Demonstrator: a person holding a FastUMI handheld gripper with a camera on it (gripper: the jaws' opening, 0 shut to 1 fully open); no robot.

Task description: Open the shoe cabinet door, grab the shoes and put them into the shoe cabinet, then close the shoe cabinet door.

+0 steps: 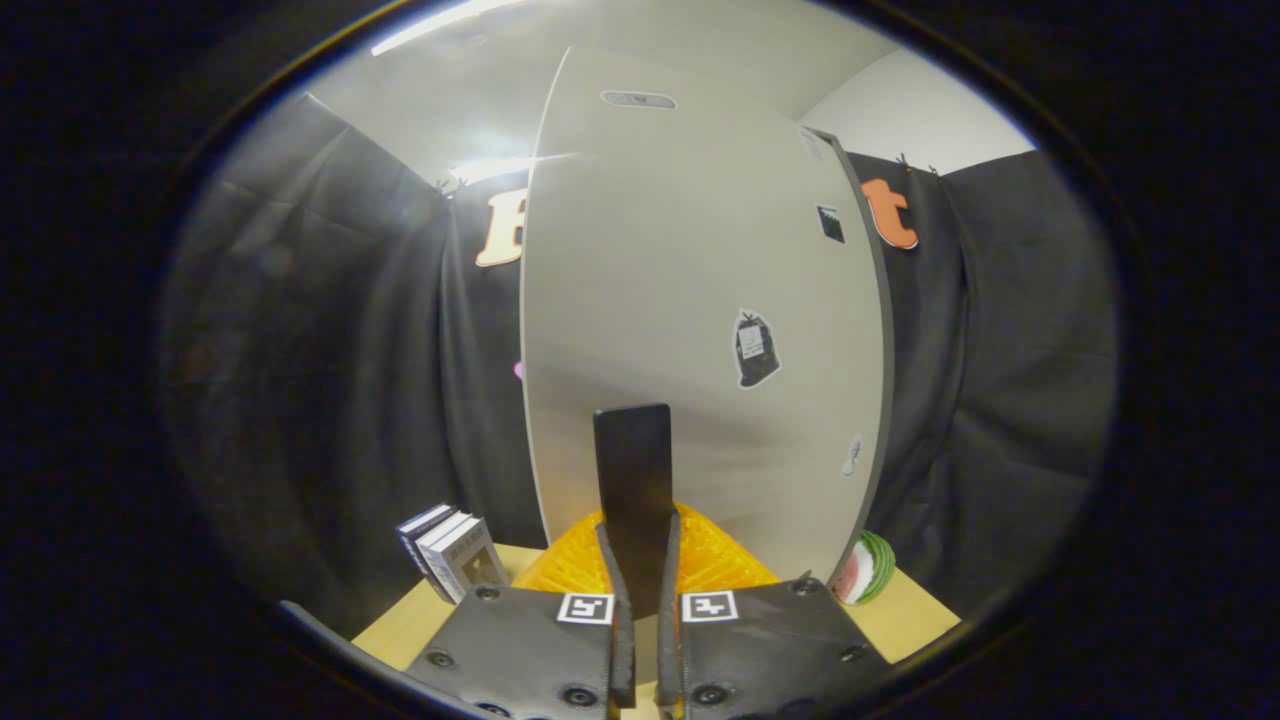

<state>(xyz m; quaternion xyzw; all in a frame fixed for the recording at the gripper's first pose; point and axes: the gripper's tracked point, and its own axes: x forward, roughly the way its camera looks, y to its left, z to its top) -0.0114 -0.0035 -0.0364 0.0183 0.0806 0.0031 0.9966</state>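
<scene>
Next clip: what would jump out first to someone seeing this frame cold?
The tall pale cabinet door, dotted with small stickers, stands just beyond the gripper. The gripper is shut on a dark flat handle that rises between its fingers in front of the door. An orange ribbed object lies on the wooden table at the door's foot, with small boxes to one side and a watermelon-slice toy to the other.

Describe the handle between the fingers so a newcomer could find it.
Find the tall pale cabinet before the black cloth wall. Low on its front, above the orange ribbed object, stands a dark upright bar, with the fingers shut on its lower end. Unlike the small stickers, it is plain and rectangular.
</scene>
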